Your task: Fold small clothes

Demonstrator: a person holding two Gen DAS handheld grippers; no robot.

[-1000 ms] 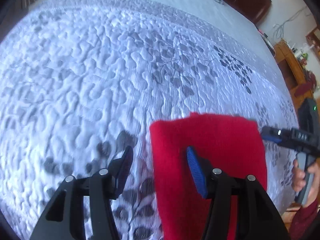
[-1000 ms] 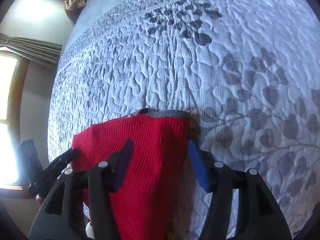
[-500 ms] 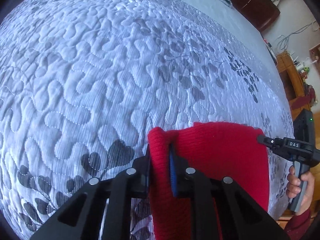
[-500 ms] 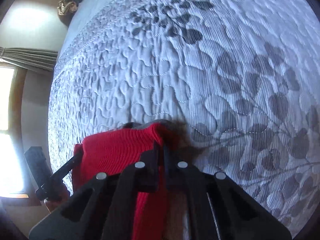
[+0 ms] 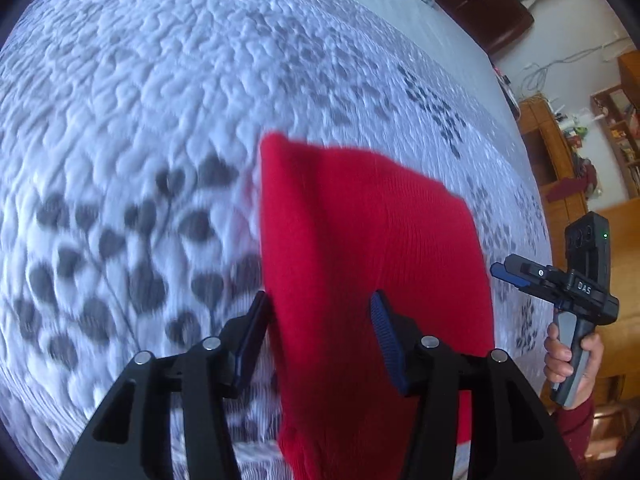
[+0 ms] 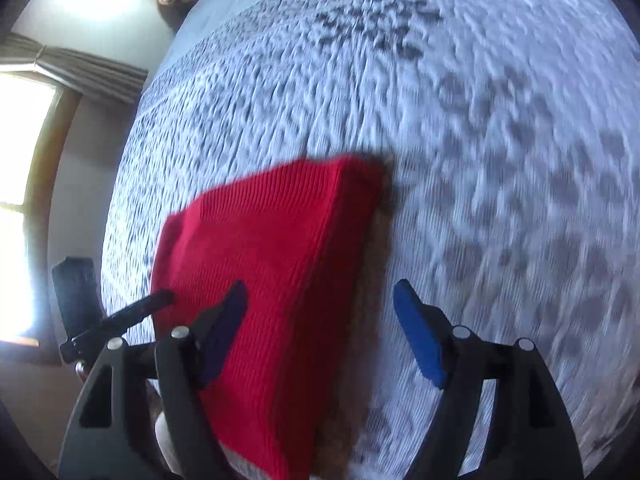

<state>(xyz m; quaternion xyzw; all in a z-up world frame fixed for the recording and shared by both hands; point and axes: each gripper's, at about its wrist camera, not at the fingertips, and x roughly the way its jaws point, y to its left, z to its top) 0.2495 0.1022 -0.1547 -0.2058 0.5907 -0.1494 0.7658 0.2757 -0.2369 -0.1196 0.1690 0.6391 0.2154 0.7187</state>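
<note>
A red knit garment (image 5: pixel 360 248) lies folded on the quilted bedspread (image 5: pixel 160 100); it also shows in the right wrist view (image 6: pixel 272 264). My left gripper (image 5: pixel 316 332) is open, its fingers astride the garment's left edge near the camera. My right gripper (image 6: pixel 320 328) is open, its fingers astride the garment's right edge; it also shows at the right of the left wrist view (image 5: pixel 500 270). The left gripper's tip shows at the garment's left side in the right wrist view (image 6: pixel 160 298). Both views are motion-blurred.
The bedspread (image 6: pixel 480 120) is white with grey leaf prints. Wooden furniture (image 5: pixel 560 160) stands past the bed's right side. A window with a curtain (image 6: pixel 40 120) is at the left. A dark headboard (image 5: pixel 480 4) is at the far end.
Both grippers shut on the garment's far corners half a second ago; now both are open, and more of the red garment lies ahead of them on the bed.
</note>
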